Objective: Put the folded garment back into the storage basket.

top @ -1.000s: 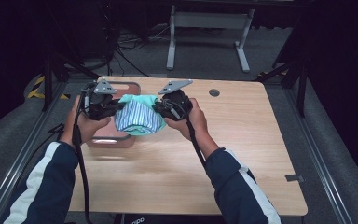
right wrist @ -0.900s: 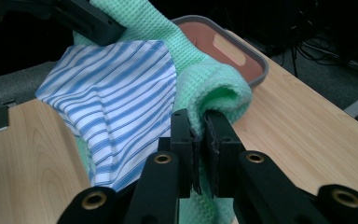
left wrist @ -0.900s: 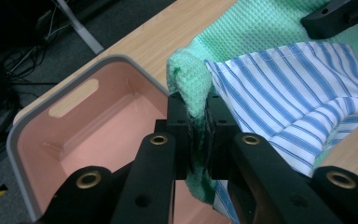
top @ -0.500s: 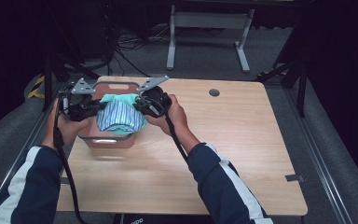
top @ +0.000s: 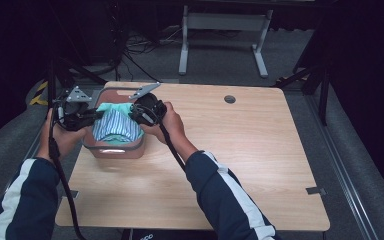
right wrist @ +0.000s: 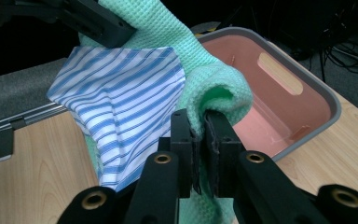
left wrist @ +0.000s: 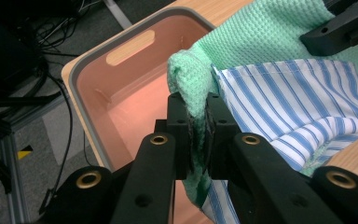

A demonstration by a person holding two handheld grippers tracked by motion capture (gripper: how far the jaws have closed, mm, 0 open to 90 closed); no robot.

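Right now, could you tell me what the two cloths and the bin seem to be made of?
Green cloth: soft waffle-weave textile, matte, bumpy grid. Striped cloth: thin smooth woven fabric, probably cotton, with a stitched hem. Bin: rigid moulded plastic, pink inside with a grey rim, slight sheen, cut-out handle.

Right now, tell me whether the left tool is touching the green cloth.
Touching. In the left gripper view, the left tool is clamped on a fold of the green cloth.

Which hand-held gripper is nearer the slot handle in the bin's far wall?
Left, narrowly, as far as the views show. The left hand-held gripper grips the green cloth over the bin's left edge; the slot handle is beyond. The right hand-held gripper is over the right edge.
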